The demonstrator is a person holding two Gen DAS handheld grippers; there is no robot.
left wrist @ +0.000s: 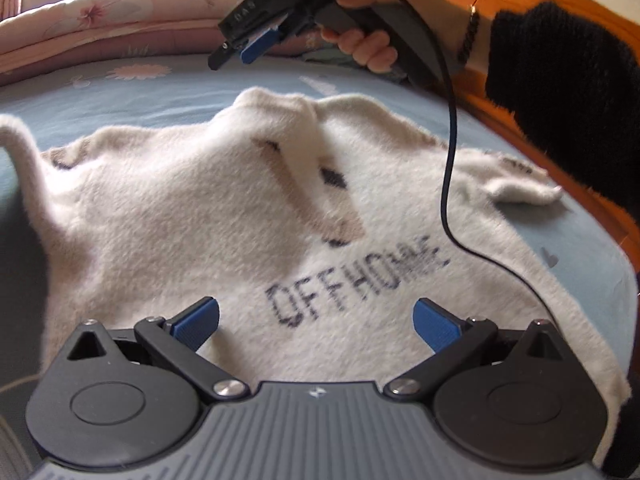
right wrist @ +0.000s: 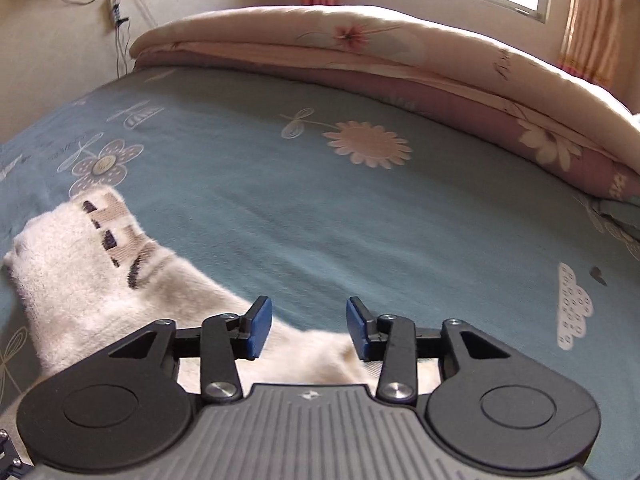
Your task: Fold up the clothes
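Both hand-held grippers, left [left wrist: 316, 326] and right [right wrist: 308, 328], gape empty over the sweater [left wrist: 200, 216] (hem cut off).

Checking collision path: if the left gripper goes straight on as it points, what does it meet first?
Likely the white sweater near its OFF HOME lettering; the left gripper is open, nothing between it and the fabric.

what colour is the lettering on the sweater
Dark navy, nearly black, reading OFFHOME on the cream fuzzy sweater; clearest in the left wrist view.
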